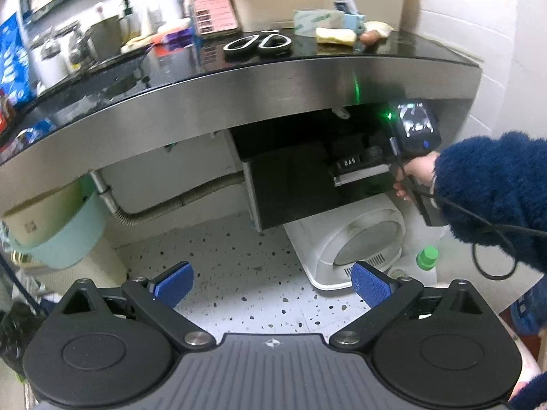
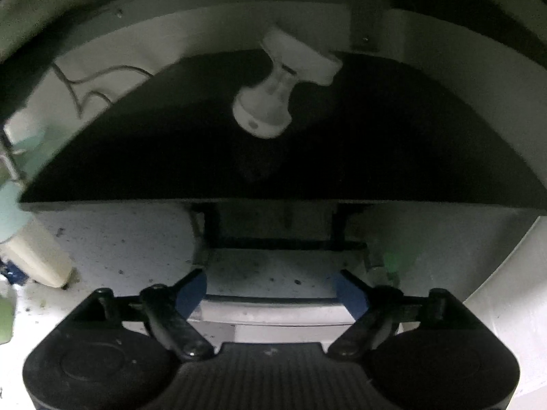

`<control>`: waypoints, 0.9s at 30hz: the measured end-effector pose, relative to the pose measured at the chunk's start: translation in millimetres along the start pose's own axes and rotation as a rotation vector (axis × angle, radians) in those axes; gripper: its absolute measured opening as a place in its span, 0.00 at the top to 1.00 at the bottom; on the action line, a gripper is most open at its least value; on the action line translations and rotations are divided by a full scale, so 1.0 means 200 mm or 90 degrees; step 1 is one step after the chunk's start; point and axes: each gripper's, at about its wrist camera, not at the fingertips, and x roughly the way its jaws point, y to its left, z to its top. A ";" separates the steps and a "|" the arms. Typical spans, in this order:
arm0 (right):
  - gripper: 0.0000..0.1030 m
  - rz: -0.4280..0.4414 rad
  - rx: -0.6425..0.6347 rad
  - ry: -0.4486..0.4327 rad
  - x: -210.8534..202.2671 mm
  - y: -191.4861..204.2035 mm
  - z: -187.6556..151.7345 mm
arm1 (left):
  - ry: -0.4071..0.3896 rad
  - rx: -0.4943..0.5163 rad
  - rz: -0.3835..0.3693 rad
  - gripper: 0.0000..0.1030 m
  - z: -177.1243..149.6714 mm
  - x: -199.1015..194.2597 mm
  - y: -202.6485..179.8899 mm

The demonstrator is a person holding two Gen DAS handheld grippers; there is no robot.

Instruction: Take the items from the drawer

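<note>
While looking out from the left wrist, got the left gripper (image 1: 273, 285) hanging low over the speckled white terrazzo floor (image 1: 239, 256), spread wide and gripping nothing, blue ribbed pads (image 1: 174, 285) well apart. Off to the far left, spotted a pale green plastic basin (image 1: 68, 239) tucked under the counter, then a corrugated metal hose (image 1: 164, 205) running along the wall behind. Up on the glossy black counter with the stainless steel front edge (image 1: 239, 95): a phone with a pink screen (image 1: 213, 8) leaning at the back, black-handled scissors (image 1: 256, 42) lying near the front edge, and a yellow sponge (image 1: 335, 36) toward the right end. Below the counter's right half, found the black drawer (image 1: 294, 188), apparently pulled out a bit. Can't tell what's inside from here. Under it on the floor, a white rounded appliance (image 1: 355, 239), and just right of that a bright green bottle cap (image 1: 427, 256). Further right, seeing the right hand (image 1: 415, 174) in a fuzzy navy sleeve, holding its tool up against the drawer front.

Switching to the right wrist, pretty dim. Got the right gripper (image 2: 273, 290) released too, fingers spread, nothing between them. Facing the drawer front dead on, with a white plastic knob (image 2: 270, 102) near its top edge, above and clear of the fingers, not touching.
</note>
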 end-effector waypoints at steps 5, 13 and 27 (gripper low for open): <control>0.15 0.025 0.010 -0.031 -0.24 -0.05 -0.07 | -0.012 0.008 -0.024 0.03 0.03 0.03 -0.04; 0.14 -0.012 0.004 -0.039 -0.66 -0.09 -0.26 | -0.043 0.020 -0.021 0.03 0.06 0.03 -0.09; 0.14 -0.110 0.112 0.018 -1.26 0.05 -0.35 | -0.071 0.045 -0.032 0.03 0.07 -0.08 -0.20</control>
